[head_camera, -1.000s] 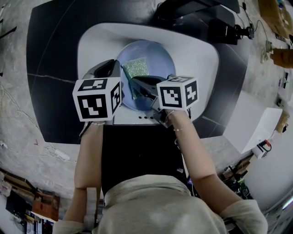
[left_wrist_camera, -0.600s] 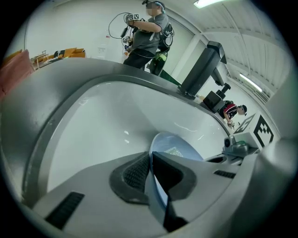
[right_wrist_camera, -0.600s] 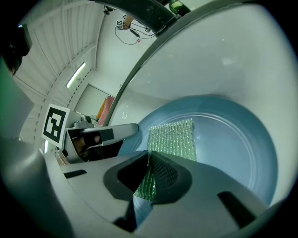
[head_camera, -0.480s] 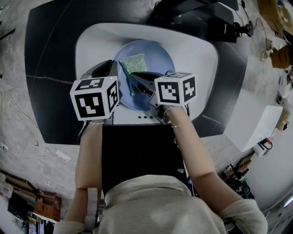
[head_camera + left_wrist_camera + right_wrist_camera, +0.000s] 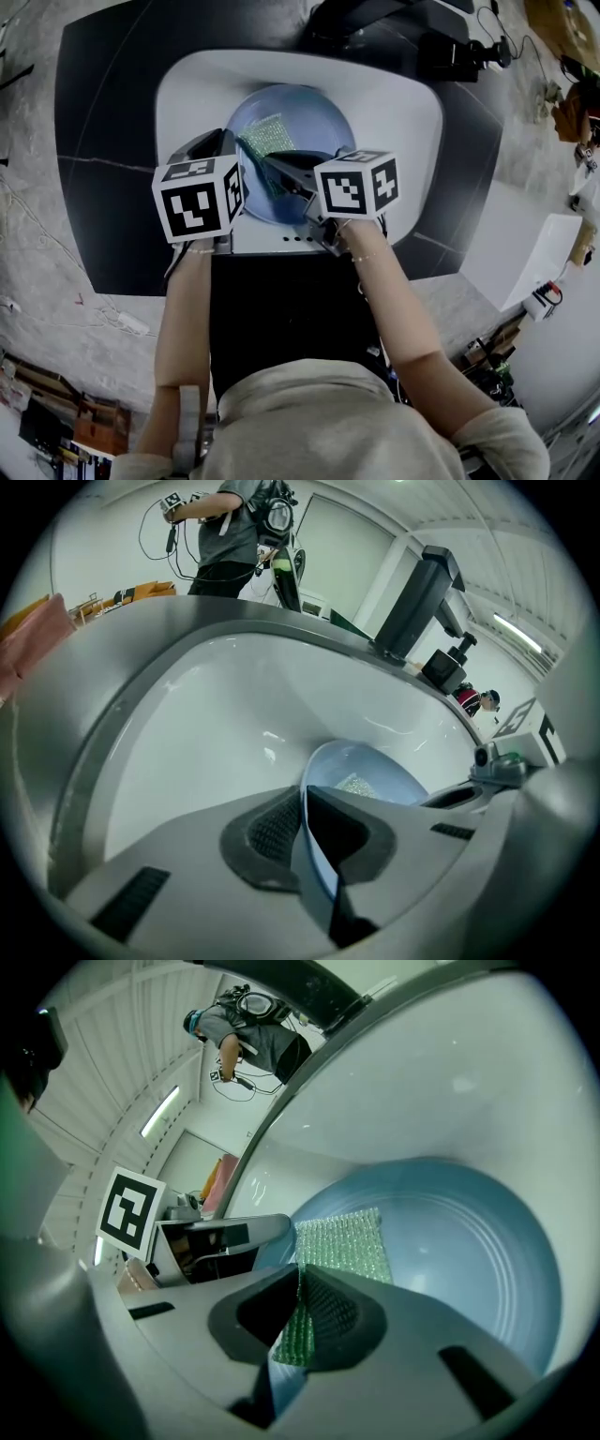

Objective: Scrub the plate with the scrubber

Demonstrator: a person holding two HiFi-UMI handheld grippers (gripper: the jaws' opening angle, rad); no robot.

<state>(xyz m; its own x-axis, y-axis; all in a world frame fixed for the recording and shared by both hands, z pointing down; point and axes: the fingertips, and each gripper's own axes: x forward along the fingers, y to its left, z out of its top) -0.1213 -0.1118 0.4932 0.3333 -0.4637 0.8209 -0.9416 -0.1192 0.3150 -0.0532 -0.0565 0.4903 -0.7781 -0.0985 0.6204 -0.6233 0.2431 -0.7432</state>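
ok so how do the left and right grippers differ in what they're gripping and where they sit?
The left gripper is shut on the rim of the blue plate; the right gripper is shut on one edge of the green scrubber. The left gripper sits at the plate's left edge, while the right gripper reaches over the plate's face, where the scrubber lies flat. Shared: both are closed on something, and both are over the white sink.
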